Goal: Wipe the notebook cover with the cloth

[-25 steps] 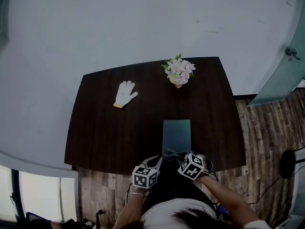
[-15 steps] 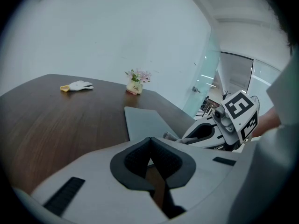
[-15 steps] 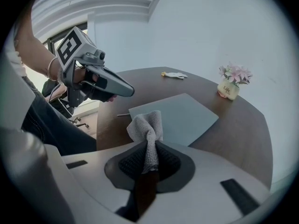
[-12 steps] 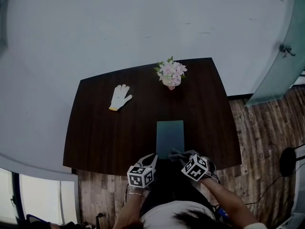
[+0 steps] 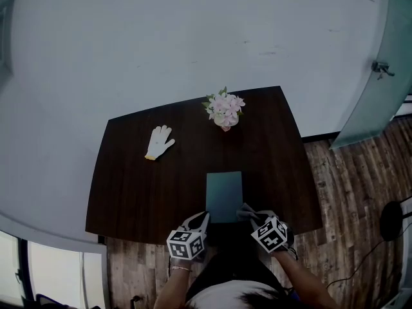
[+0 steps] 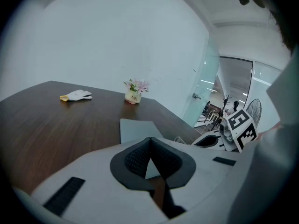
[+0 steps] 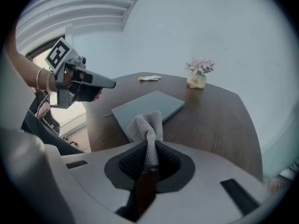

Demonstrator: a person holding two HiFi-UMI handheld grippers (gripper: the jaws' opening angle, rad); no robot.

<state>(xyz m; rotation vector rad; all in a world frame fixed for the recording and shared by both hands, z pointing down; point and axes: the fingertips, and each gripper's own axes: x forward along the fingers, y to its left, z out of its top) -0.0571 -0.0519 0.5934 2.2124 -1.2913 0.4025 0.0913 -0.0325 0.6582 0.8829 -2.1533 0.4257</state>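
A grey-green notebook (image 5: 224,196) lies flat near the front edge of the dark wooden table (image 5: 141,185); it also shows as the notebook (image 7: 147,107) and the notebook (image 6: 135,129). My right gripper (image 7: 148,155) is shut on a grey cloth (image 7: 147,129) that sticks up from its jaws, just short of the notebook's near edge. In the head view the right gripper (image 5: 254,216) hovers at the table's front right of the notebook. My left gripper (image 5: 196,224) sits at the front edge, left of the notebook; its jaws are shut with nothing in them (image 6: 150,155).
A small pot of pink flowers (image 5: 223,110) stands at the back of the table. A white work glove (image 5: 158,141) lies at the back left. Wooden floor (image 5: 335,192) runs to the right, beside a glass door (image 5: 373,76).
Both grippers have drawn back toward the table's front edge, the right one carrying the cloth. The head camera has shifted, so the table sits lower in view.
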